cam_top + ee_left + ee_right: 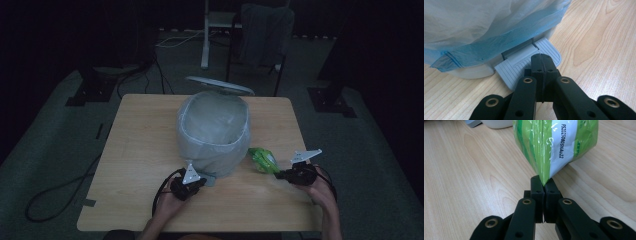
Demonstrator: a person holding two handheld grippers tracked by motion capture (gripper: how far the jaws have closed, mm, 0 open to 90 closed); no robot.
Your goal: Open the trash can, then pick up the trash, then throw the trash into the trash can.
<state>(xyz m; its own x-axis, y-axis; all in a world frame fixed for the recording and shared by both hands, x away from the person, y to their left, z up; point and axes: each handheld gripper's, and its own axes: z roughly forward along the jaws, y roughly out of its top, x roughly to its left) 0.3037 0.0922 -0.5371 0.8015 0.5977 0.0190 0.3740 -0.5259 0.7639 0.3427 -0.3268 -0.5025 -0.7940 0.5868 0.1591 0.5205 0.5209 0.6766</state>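
A small pedal bin [214,131] lined with a pale blue bag stands in the middle of the wooden table, its lid [220,85] tipped up behind it. My left gripper [201,183] is shut, its tips resting on the bin's grey foot pedal [516,65]. In the left gripper view the closed pads [541,62] lie on the ribbed pedal under the bag's [486,27] hanging edge. To the bin's right, a green snack packet [264,160] is pinched at its sealed end by my right gripper [278,174]. The packet [554,142] rises just above the table between that gripper's closed pads [543,185].
The wooden table [140,150] has bare room to the left and at the front. Beyond its far edge stand a chair with a grey cloth over it [265,35] and a white stand [205,35]. Cables [55,195] run over the dark floor at the left.
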